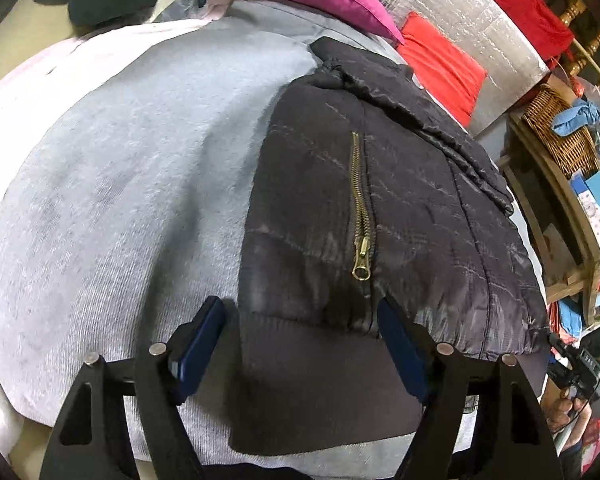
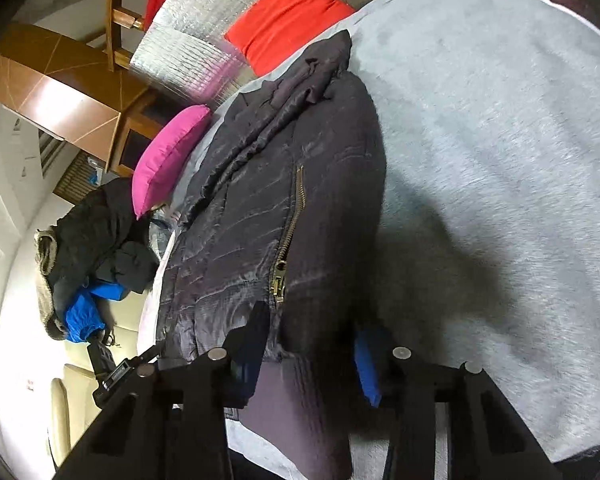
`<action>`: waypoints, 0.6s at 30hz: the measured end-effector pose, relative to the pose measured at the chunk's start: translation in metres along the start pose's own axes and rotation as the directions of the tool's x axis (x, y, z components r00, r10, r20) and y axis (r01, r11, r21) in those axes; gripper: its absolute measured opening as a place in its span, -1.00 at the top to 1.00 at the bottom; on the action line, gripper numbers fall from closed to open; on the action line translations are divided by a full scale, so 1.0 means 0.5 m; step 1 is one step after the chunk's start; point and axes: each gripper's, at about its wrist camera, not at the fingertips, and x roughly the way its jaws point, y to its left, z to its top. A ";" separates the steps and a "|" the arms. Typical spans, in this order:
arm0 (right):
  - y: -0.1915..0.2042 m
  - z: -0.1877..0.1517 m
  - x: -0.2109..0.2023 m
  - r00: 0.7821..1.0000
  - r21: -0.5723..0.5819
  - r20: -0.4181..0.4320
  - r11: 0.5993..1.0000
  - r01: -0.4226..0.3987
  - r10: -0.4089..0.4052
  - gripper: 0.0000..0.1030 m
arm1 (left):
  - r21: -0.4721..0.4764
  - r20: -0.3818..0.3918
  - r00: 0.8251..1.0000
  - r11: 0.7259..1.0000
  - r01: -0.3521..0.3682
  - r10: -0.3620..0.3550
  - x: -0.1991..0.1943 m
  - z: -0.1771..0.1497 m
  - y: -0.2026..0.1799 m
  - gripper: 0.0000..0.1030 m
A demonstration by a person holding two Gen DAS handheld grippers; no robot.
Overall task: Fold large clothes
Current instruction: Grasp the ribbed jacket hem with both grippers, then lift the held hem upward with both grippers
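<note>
Jacket [image 1: 380, 216] hem between left tool [image 1: 300, 344] fingers

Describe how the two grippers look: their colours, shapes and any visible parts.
Both the left gripper and the right gripper have a black angular frame with triangular cut-outs and round silver pins at the joints. Their fingers carry flat blue pads. No cable or marking shows on them.
</note>
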 end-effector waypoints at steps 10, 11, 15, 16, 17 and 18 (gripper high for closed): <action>0.004 -0.048 0.007 0.997 -0.106 -0.017 0.992 0.069 -0.071 0.38 | 0.032 0.006 0.999 0.999 -0.040 0.040 0.009 -0.013 -0.002 -0.63; 0.006 -0.047 0.005 0.998 -0.107 -0.014 0.992 0.066 -0.068 0.39 | 0.032 0.006 0.999 0.999 -0.039 0.038 0.010 -0.013 -0.003 -0.64; -0.004 -0.052 0.009 0.998 -0.088 -0.004 0.994 0.068 -0.068 0.39 | 0.032 0.009 0.999 0.999 -0.041 0.041 0.010 -0.014 -0.004 -0.65; -0.013 -0.054 0.014 0.997 -0.074 -0.008 0.994 0.077 -0.078 0.35 | 0.031 0.008 0.999 0.999 -0.041 0.041 0.011 -0.014 -0.004 -0.65; -0.028 -0.057 0.023 0.997 -0.052 -0.024 0.996 0.067 -0.069 0.33 | 0.031 0.007 0.999 0.999 -0.042 0.042 0.012 -0.014 -0.003 -0.65; -0.038 -0.059 0.025 0.999 -0.035 -0.018 0.999 0.042 -0.043 0.33 | 0.033 0.006 0.999 0.998 -0.045 0.045 0.013 -0.014 -0.006 -0.66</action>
